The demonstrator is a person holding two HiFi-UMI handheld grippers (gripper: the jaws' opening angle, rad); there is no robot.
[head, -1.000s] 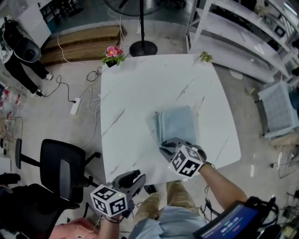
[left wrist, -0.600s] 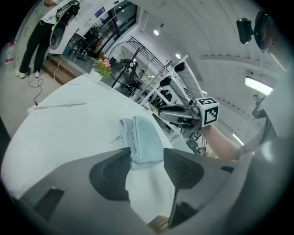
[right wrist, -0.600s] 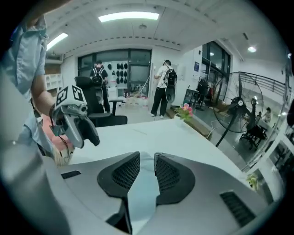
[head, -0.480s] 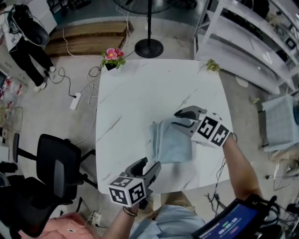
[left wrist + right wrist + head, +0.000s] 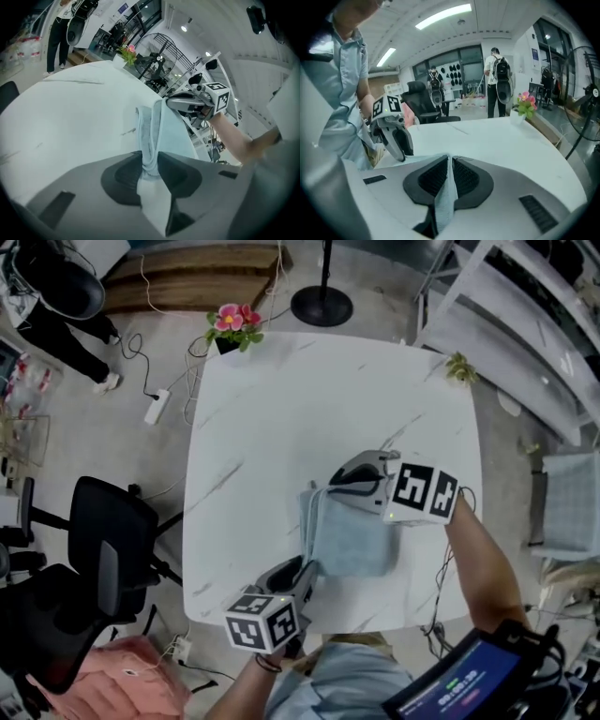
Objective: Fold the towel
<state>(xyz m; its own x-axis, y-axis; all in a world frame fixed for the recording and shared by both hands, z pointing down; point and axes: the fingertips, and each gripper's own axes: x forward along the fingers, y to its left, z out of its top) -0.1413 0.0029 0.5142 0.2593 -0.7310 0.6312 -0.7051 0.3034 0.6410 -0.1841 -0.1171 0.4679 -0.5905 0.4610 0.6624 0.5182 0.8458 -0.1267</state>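
A light blue towel (image 5: 354,538), folded into a thick rectangle, lies on the near half of the white marble table (image 5: 262,427). My left gripper (image 5: 307,569) is at the towel's near left corner. In the left gripper view its jaws have just been closing and now pinch the layered edge of the towel (image 5: 151,154). My right gripper (image 5: 335,487) is at the far left corner. Its jaws have also just been closing and grip a thin fold of the towel (image 5: 446,192). Each gripper view shows the other gripper across the cloth.
A pink flower pot (image 5: 232,326) stands at the table's far left corner and a small plant (image 5: 459,367) at the far right. A black office chair (image 5: 103,549) is on the left, white shelving (image 5: 534,324) on the right, a fan base (image 5: 322,306) beyond the table.
My right gripper went from the towel's near edge round to its far left corner. My left gripper came up from below the table edge to the near left corner and closed on the towel.
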